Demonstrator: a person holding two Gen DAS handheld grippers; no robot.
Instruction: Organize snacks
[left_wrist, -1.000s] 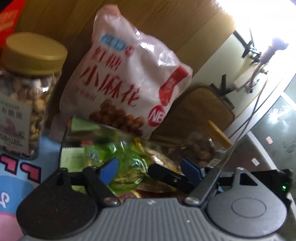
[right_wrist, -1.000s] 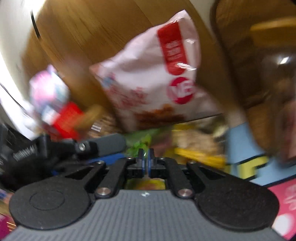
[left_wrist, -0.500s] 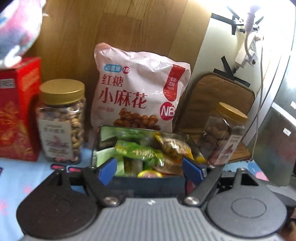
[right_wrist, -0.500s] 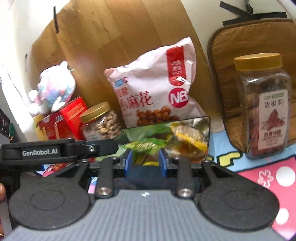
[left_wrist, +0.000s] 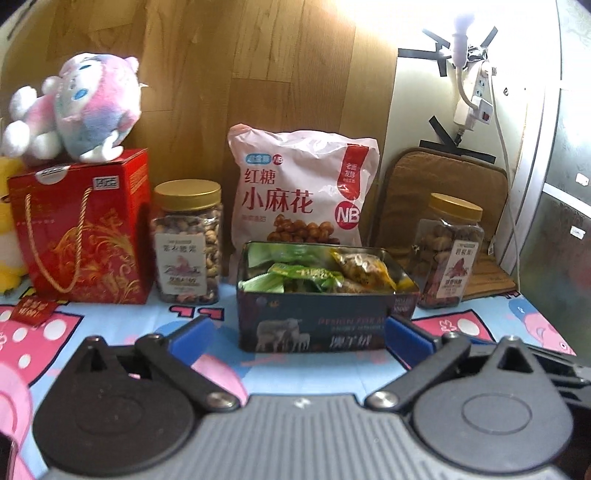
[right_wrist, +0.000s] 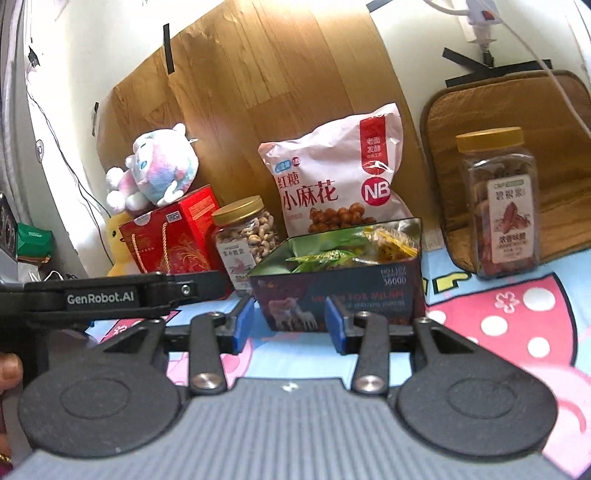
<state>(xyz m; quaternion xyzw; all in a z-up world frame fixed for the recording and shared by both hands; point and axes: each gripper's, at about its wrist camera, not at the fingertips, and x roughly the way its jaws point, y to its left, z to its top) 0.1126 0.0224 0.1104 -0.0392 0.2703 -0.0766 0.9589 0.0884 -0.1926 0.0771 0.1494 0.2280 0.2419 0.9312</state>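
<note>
This looks like a home, likely a living or bedroom corner. A cartoon-print cloth (left_wrist: 122, 321) in blue and pink covers the counter across the lower frame. At upper left a pastel plush toy (left_wrist: 85, 107) sits on a red gift box (left_wrist: 85, 229). A wood-pattern sheet (left_wrist: 229, 74) is taped to the pale wall behind, and at upper right a power strip (left_wrist: 476, 99) hangs by black tape. A brown cushion (left_wrist: 443, 192) leans at right.

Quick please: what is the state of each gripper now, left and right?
Left gripper: jaws opening wide, holding nothing; the tin sits beyond them.
Right gripper: jaws opening, holding nothing.
</note>
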